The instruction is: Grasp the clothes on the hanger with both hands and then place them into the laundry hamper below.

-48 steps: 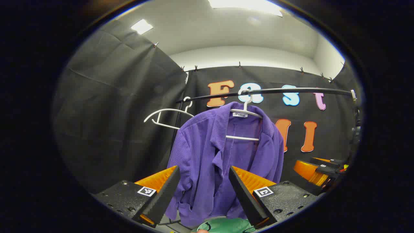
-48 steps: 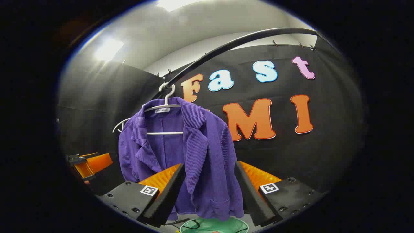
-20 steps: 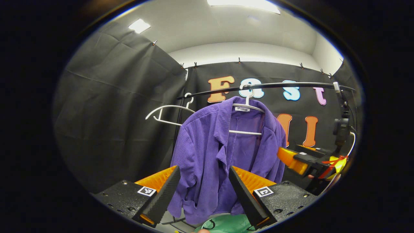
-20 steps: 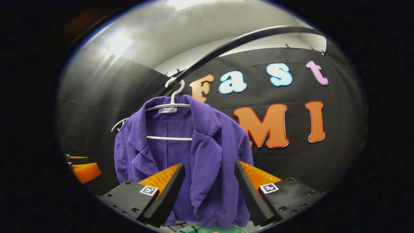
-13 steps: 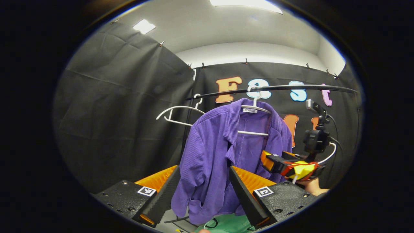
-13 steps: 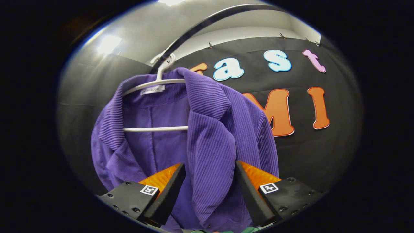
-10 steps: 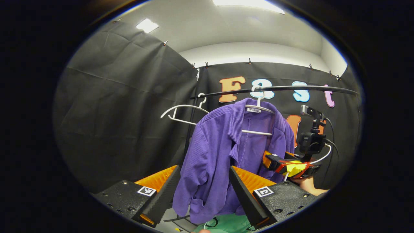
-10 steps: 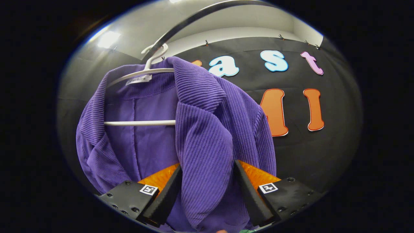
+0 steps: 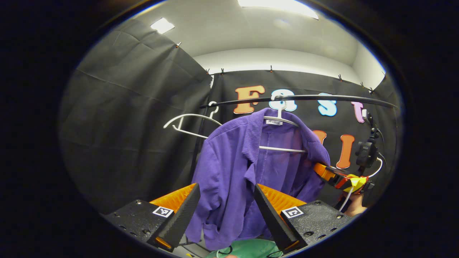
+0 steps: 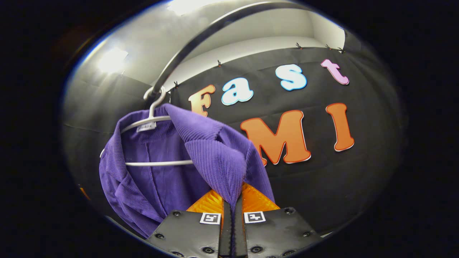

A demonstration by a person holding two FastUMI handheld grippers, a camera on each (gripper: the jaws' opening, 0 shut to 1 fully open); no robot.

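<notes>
The purple jacket (image 9: 244, 172) hangs on a white hanger (image 9: 283, 120) from the black rail (image 9: 322, 97); its hem hides part of the green hamper (image 9: 247, 249) below, which is cut off at the edge. The right gripper (image 10: 232, 211) is clamped on the jacket's front panel, apparently near the lapel. The left gripper (image 9: 224, 206) hangs apart, short of the cloth. An empty hanger (image 9: 186, 123) hangs beside, against black cloth walls.

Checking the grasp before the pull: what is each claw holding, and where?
Right claw pinches the purple jacket by its front lapel edge. Left claw is open, holding nothing.
</notes>
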